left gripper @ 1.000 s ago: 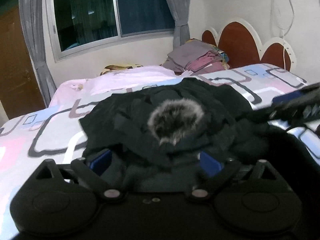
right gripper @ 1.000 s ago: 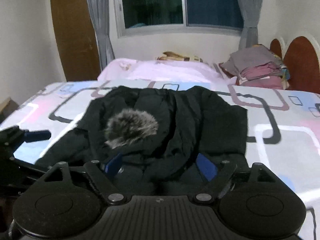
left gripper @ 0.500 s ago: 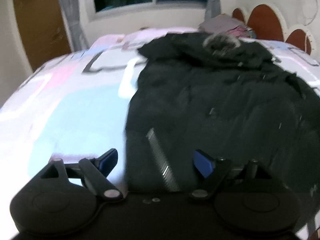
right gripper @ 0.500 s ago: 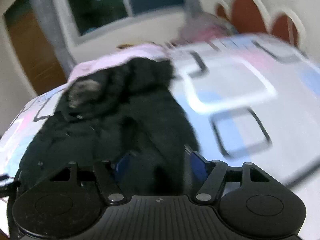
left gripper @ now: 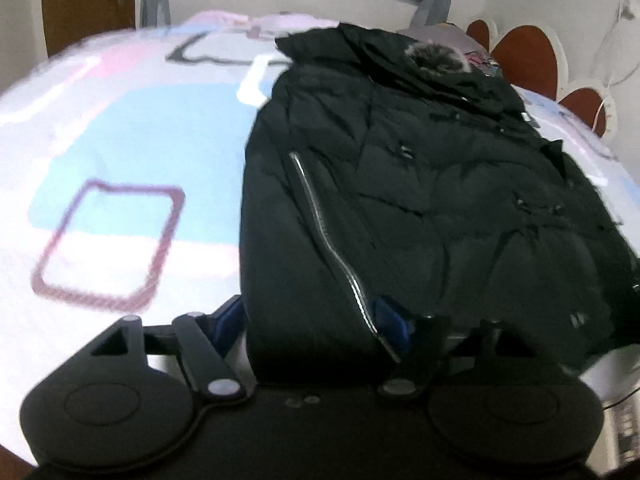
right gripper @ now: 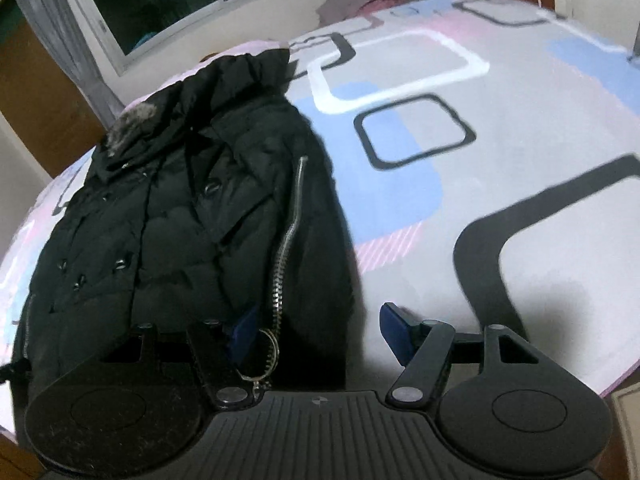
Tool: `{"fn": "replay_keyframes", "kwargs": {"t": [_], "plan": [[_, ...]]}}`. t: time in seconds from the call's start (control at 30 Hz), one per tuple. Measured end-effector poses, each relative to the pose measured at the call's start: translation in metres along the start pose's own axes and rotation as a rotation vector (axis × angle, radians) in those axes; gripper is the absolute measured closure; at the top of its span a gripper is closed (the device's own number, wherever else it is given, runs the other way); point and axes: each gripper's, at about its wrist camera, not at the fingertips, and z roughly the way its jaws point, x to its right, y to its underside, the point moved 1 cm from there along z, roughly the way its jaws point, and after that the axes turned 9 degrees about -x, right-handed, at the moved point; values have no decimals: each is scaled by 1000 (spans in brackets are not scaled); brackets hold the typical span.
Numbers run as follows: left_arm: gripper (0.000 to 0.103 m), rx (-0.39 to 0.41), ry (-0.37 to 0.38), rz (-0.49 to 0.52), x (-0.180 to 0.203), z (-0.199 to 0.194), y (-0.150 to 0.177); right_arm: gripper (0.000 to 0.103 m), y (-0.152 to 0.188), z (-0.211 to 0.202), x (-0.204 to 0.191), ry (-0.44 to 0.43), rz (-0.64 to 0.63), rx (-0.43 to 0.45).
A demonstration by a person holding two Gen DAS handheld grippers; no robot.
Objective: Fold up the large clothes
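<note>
Black padded coat [left gripper: 420, 200] on the bed [right gripper: 500, 160] — bulky, soft, probably slippery; take the hem corners; left gripper [left gripper: 312, 320] and right gripper [right gripper: 320, 332] straddle them, jaws apart, left's just narrowing.

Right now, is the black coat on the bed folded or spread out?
Spread out. The black coat lies full length on the bed, fur hood at the far end, hem nearest the camera; no fold across it shows.

black padded coat [left gripper: 420, 184] | fur-trimmed hood | flat on bed
</note>
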Motion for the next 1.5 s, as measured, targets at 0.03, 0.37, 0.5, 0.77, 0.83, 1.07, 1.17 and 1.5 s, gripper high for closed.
{"fn": "replay_keyframes", "kwargs": {"t": [0.03, 0.37, 0.5, 0.77, 0.83, 1.07, 1.17, 1.5], "plan": [[33, -5, 12, -19, -2, 2, 2, 36, 1, 4, 4, -25, 23, -12], [84, -22, 153, -37, -2, 16, -12, 74, -8, 19, 0, -198, 3, -77], [92, 12, 202, -68, -3, 7, -20, 88, -19, -1, 1, -291, 37, -23], [92, 178, 347, -173, -8, -29, -59, 90, -77, -44, -11, -490, 118, 122], [92, 224, 377, -192, -8, -35, -77, 91, -97, -47, -13, -529, 152, 156], [92, 342, 419, -249, -10, -25, -164, 91, -200, -23, -21, -612, 273, 206], [92, 340, 414, -265, -14, -2, -210, 91, -245, 7, -17, -642, 353, 197], [69, 275, 328, -410, -51, 118, -347, 16, -385, 137, 11, -497, 561, 207]]}}
